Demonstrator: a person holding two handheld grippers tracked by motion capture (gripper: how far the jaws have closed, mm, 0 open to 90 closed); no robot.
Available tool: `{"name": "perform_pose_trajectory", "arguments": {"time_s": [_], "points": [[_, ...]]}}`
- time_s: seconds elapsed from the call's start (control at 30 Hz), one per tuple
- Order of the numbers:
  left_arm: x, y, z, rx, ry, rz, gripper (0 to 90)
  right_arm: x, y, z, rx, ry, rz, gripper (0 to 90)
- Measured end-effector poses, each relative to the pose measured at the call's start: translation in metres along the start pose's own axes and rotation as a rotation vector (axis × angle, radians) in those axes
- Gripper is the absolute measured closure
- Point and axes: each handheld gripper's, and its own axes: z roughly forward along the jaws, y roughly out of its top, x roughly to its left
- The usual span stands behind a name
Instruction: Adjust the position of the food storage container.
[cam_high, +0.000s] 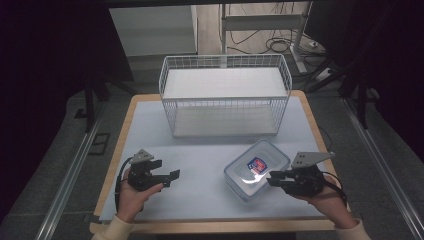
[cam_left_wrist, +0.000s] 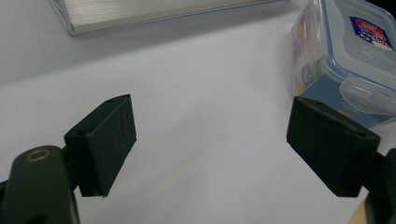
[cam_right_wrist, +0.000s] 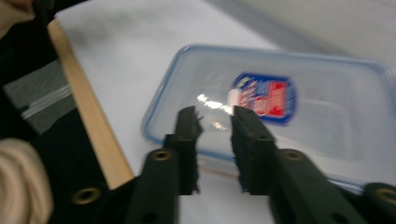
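Observation:
A clear plastic container (cam_high: 256, 169) with a blue-rimmed lid and a red and blue label lies on the white mat, front right. My right gripper (cam_high: 271, 177) is at its right front side, pointing left over the lid. In the right gripper view, which is blurred, this gripper (cam_right_wrist: 215, 119) has its jaws only a narrow gap apart above the container (cam_right_wrist: 280, 107), with nothing between them. My left gripper (cam_high: 172, 177) is held at the front left, wide open and empty. The left gripper view has this gripper (cam_left_wrist: 210, 140) over bare mat, with the container (cam_left_wrist: 355, 60) to the upper right.
A white wire basket (cam_high: 225, 95) stands at the back middle of the table; its base (cam_left_wrist: 140, 11) shows at the top of the left gripper view. The wooden table edge (cam_right_wrist: 88, 112) runs close to the container. Dark floor and cables surround the table.

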Motion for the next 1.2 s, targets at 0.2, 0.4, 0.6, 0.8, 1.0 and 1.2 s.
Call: {"name": "perform_pose_trajectory", "arguments": {"time_s": [0.2,0.4,0.6,0.8,1.0,1.2], "points": [[0.001,-0.001,0.002,0.008,-0.001,-0.004,15.5,0.013,-0.007,0.019,0.082,0.083,-0.064,87.3],[0.002,-0.002,0.002,0.009,-0.002,-0.007,15.6,0.021,-0.014,0.037,0.181,0.141,-0.119,89.5],[0.003,-0.002,0.003,0.013,-0.004,-0.008,15.7,0.020,-0.020,0.047,0.222,0.170,-0.131,89.6],[0.003,-0.002,0.003,0.014,-0.007,-0.008,15.8,0.022,-0.022,0.060,0.243,0.158,-0.149,89.6],[0.005,-0.002,0.003,0.014,-0.010,-0.027,15.9,0.025,-0.018,0.070,0.223,0.131,-0.166,89.5],[0.005,-0.002,0.003,0.014,-0.010,-0.027,15.9,0.035,-0.006,0.091,0.186,0.071,-0.165,89.6]]}}
